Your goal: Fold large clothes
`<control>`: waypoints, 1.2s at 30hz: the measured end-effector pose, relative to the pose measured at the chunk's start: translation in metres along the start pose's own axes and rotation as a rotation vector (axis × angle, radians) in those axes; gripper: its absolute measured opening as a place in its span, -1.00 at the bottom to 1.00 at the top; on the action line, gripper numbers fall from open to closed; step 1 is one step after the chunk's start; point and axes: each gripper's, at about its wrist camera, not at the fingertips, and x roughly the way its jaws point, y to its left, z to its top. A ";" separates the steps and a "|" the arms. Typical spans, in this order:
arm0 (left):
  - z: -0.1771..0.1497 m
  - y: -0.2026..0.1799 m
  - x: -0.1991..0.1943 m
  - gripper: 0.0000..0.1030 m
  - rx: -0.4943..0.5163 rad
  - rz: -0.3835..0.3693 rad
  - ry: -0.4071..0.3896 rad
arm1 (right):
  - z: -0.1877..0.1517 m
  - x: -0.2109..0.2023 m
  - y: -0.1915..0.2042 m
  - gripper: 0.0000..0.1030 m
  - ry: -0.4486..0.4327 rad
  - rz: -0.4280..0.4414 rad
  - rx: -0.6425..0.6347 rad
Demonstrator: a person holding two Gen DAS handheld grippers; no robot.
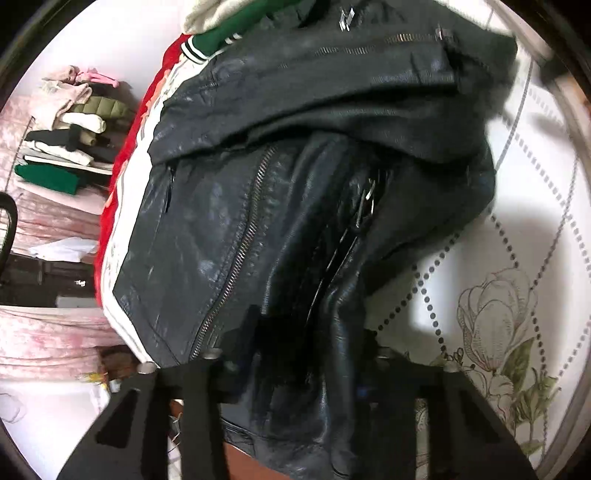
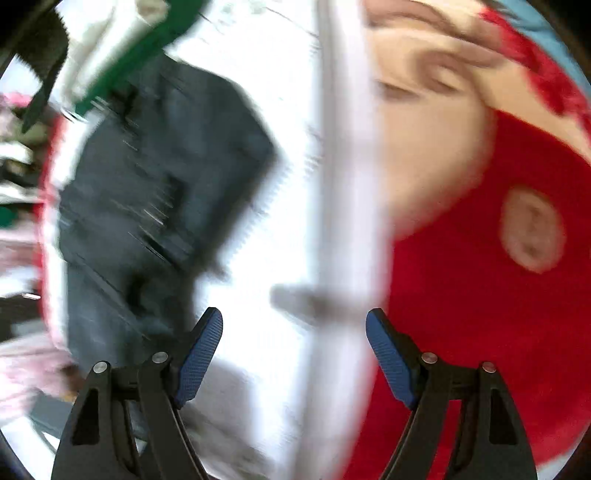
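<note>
A black leather jacket (image 1: 295,184) with metal zips fills the left wrist view, bunched on a white quilted sheet (image 1: 517,221). My left gripper (image 1: 306,365) sits at its lower hem. A thick fold of leather is pinched between the jaws and hides the fingertips. In the blurred right wrist view the same jacket (image 2: 147,184) lies to the left. My right gripper (image 2: 294,325) stands open over the white sheet (image 2: 266,240), its blue pads (image 2: 201,354) wide apart with nothing between them.
A red and white garment (image 1: 125,184) lies under the jacket's left side, and a green one (image 1: 229,22) lies beyond it. Folded clothes (image 1: 74,129) are stacked at the far left. A red fleece cloth with cream patches (image 2: 461,295) covers the right side.
</note>
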 end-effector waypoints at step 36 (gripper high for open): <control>0.026 0.352 0.107 -0.29 -0.534 -0.574 0.069 | 0.102 0.060 0.430 -0.26 0.172 -0.058 -0.150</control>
